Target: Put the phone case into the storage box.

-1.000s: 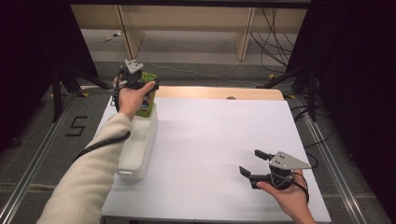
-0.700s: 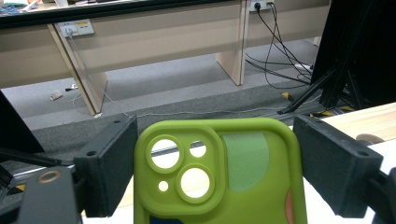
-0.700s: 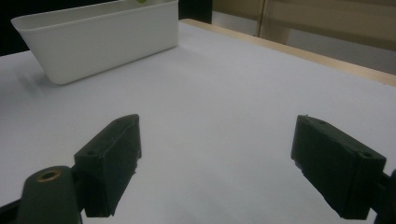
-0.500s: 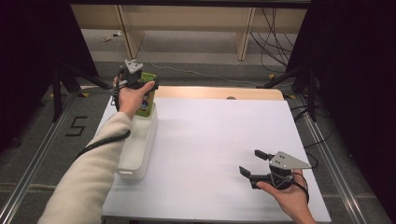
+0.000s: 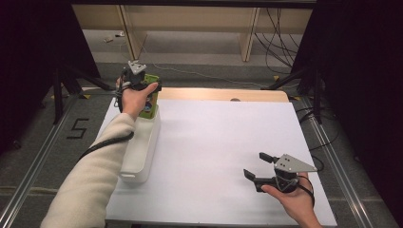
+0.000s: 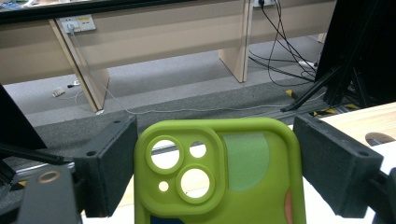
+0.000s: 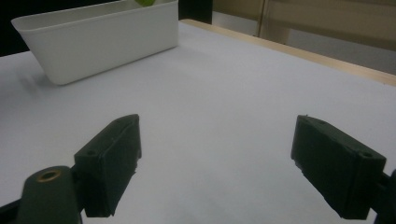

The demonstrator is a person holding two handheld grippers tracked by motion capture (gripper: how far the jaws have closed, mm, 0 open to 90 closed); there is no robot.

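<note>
A green phone case [image 6: 252, 186] with camera cut-outs stands upright between my left gripper's [image 6: 215, 154] black jaws, which are shut on its two long edges. In the high view that left gripper [image 5: 146, 84] holds the case [image 5: 150, 110] over the far end of a long white bin [image 5: 138, 147] at the table's left side. The person's hand hides the middle of the case there. My right gripper [image 5: 254, 165] hovers low near the front right of the white table, open. In its own view the right gripper [image 7: 215, 154] has only bare tabletop between its jaws.
The white table top [image 5: 223, 137] has a wooden strip [image 5: 223, 94] along its far edge. The bin [image 7: 98, 37] lies far off to the left in the right gripper view. Black stands and cables are on the floor beyond the table.
</note>
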